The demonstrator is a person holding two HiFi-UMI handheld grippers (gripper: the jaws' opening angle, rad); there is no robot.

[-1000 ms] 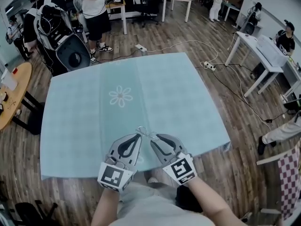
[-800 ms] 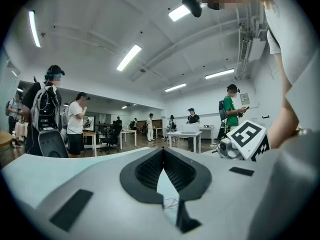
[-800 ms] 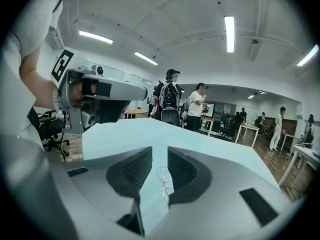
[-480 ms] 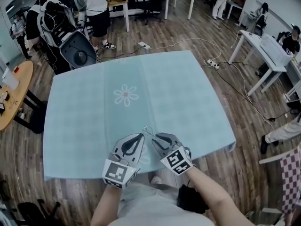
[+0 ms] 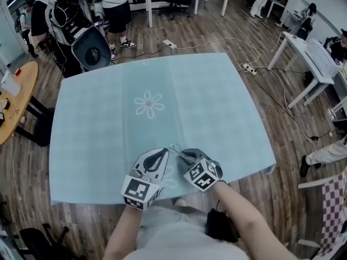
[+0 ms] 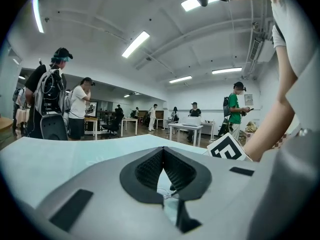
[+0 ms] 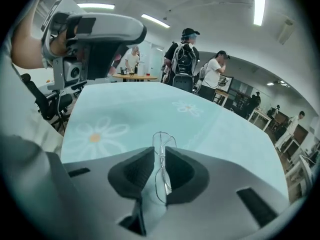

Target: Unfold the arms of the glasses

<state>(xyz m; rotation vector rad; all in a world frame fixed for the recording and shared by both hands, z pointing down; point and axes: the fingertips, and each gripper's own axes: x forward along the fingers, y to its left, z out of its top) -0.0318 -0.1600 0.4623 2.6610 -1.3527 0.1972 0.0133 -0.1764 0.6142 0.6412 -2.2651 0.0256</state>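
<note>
Thin wire-framed glasses (image 5: 174,147) hang over the near part of the pale blue tablecloth (image 5: 217,107), between the tips of both grippers. In the right gripper view the frame (image 7: 161,170) stands on edge, pinched between the dark pads, with one lens rim sticking out past the tips. My right gripper (image 5: 182,155) is shut on it. My left gripper (image 5: 166,153) points in from the left, jaws pressed together. In the left gripper view a thin wire arm with a dark tip (image 6: 171,188) shows low between the pads (image 6: 150,169).
A daisy print (image 5: 149,104) marks the middle of the cloth. Beyond the far left corner stand people and a grey machine (image 5: 89,50). A round wooden table (image 5: 13,99) is at the left. White desks (image 5: 312,56) and floor cables (image 5: 252,69) lie at the right.
Both grippers have drawn closer together over the near edge, and the right gripper has rolled so its marker cube faces up more. The glasses stay between the tips.
</note>
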